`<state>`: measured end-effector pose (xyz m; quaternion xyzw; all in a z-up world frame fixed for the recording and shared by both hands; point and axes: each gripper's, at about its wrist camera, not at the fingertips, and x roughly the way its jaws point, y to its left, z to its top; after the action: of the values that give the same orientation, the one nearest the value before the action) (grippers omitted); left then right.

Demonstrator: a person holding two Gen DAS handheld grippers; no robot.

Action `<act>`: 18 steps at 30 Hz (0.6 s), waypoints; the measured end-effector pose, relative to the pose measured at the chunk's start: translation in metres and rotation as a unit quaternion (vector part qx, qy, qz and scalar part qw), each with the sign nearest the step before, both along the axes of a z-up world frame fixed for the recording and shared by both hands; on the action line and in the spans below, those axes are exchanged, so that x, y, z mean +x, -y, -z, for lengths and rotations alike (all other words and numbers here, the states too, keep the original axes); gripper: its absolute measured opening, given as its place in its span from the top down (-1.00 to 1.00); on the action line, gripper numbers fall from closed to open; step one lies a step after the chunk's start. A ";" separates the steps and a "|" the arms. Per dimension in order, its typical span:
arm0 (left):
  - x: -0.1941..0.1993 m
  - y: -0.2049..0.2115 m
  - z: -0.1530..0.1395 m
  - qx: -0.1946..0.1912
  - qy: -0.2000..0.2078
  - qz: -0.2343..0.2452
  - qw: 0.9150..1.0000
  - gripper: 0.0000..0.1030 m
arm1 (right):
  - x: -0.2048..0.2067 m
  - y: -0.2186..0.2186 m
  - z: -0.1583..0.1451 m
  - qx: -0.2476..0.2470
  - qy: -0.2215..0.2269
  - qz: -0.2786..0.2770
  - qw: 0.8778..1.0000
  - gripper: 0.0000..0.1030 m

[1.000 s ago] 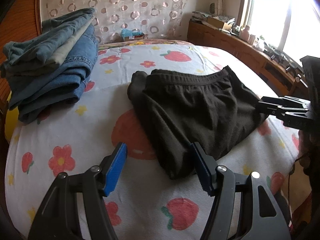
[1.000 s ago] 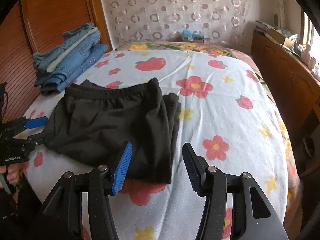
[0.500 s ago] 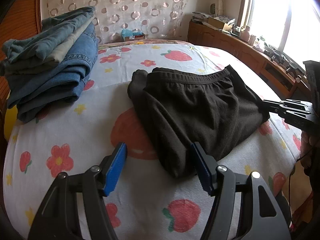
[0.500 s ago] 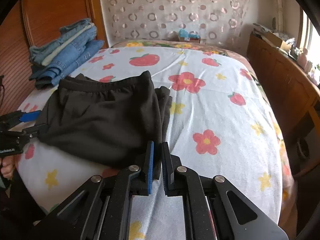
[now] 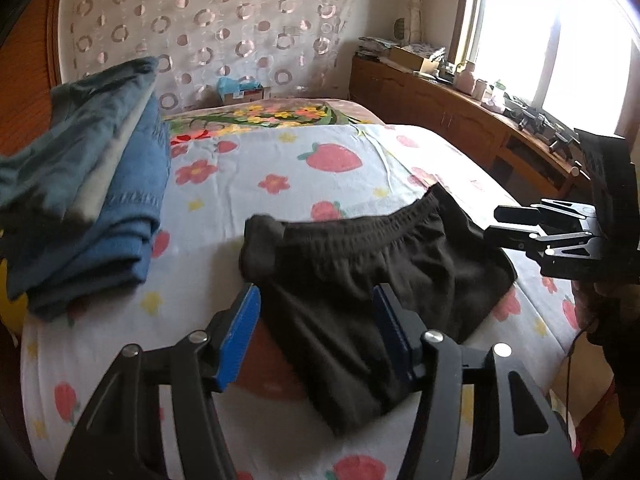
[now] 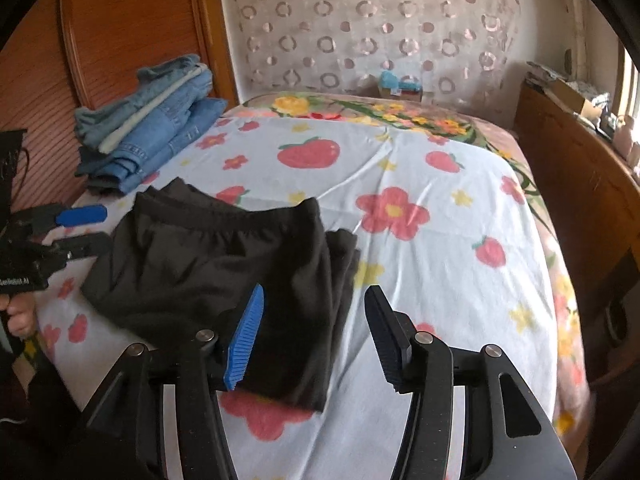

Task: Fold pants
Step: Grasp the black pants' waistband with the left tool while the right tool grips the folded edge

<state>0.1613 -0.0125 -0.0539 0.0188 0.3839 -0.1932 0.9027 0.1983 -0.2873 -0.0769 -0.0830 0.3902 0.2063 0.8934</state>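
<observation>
Black pants [image 5: 360,276] lie folded on the flowered bed sheet [image 5: 280,160], waistband toward the headboard; they also show in the right wrist view [image 6: 224,272]. My left gripper [image 5: 316,320] is open, its fingers straddling the pants' near left edge just above the cloth. My right gripper [image 6: 314,320] is open over the pants' near right corner, holding nothing. Each gripper shows in the other's view: the right one [image 5: 516,224] at the pants' far side, the left one [image 6: 80,228] open at the left.
A stack of folded blue jeans [image 5: 92,196] sits at the bed's left side by the wooden headboard [image 6: 120,32]; it also shows in the right wrist view [image 6: 156,128]. A wooden cabinet [image 5: 460,120] with clutter runs under the window. The bed's front edge is close below.
My right gripper, shut half a second ago at the pants' near edge, has opened again. My left gripper has moved forward and lower over the pants' left edge.
</observation>
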 end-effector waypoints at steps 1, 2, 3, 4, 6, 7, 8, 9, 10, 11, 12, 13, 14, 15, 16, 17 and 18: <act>0.002 0.001 0.000 0.001 0.000 0.003 1.000 -0.06 | 0.004 -0.002 0.001 -0.005 -0.002 -0.003 1.000 -0.04; 0.007 0.003 0.001 0.005 -0.003 0.005 1.000 -0.01 | 0.006 -0.003 0.002 -0.007 -0.004 -0.007 1.000 -0.04; 0.012 0.004 0.002 0.008 -0.005 0.007 1.000 0.00 | 0.009 -0.004 0.003 -0.009 -0.007 -0.012 1.000 -0.04; 0.016 0.004 0.004 0.010 -0.007 0.009 1.000 0.03 | 0.013 -0.005 0.005 -0.011 -0.010 -0.015 1.000 -0.04; 0.024 0.007 0.006 0.015 -0.010 0.013 1.000 0.14 | 0.020 -0.006 0.008 -0.012 -0.015 -0.017 1.000 -0.04; 0.028 0.009 0.006 0.018 -0.010 0.017 1.000 0.15 | 0.024 -0.006 0.010 -0.011 -0.017 -0.016 1.000 -0.04; 0.032 0.010 0.008 0.023 -0.011 0.021 0.999 0.18 | 0.027 -0.006 0.011 -0.011 -0.019 -0.016 1.000 -0.04; 0.034 0.012 0.008 0.027 -0.012 0.025 0.999 0.20 | 0.030 -0.005 0.012 -0.010 -0.022 -0.015 1.000 -0.04; 0.037 0.014 0.010 0.031 -0.013 0.030 0.999 0.25 | 0.032 -0.004 0.013 -0.009 -0.024 -0.015 1.000 -0.04; 0.040 0.016 0.011 0.038 -0.015 0.037 0.999 0.29 | 0.034 -0.004 0.013 -0.007 -0.026 -0.015 1.000 -0.04; 0.042 0.017 0.012 0.040 -0.016 0.040 0.998 0.37 | 0.036 -0.003 0.015 -0.007 -0.029 -0.016 0.999 -0.04; 0.044 0.018 0.012 0.043 -0.017 0.044 0.998 0.55 | 0.038 -0.003 0.017 -0.009 -0.033 -0.015 0.999 -0.04; 0.046 0.019 0.012 0.046 -0.017 0.050 0.998 0.59 | 0.039 -0.003 0.019 -0.010 -0.035 -0.014 0.999 -0.04; 0.046 0.019 0.011 0.045 -0.015 0.054 0.997 0.61 | 0.040 -0.002 0.022 -0.010 -0.038 -0.013 0.999 -0.04; 0.046 0.019 0.008 0.038 -0.013 0.057 0.998 0.67 | 0.041 -0.002 0.024 -0.010 -0.041 -0.013 0.999 -0.04; 0.046 0.017 0.005 0.033 -0.009 0.057 0.998 0.69 | 0.042 -0.002 0.026 -0.009 -0.042 -0.012 0.999 -0.05; 0.047 0.016 0.003 0.029 -0.005 0.054 0.998 0.70 | 0.041 -0.002 0.026 -0.007 -0.038 -0.011 0.999 -0.05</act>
<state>0.2078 -0.0283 -0.0564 0.0652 0.3927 -0.2308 0.8878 0.2395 -0.2851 -0.1030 -0.0862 0.4246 0.2167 0.8749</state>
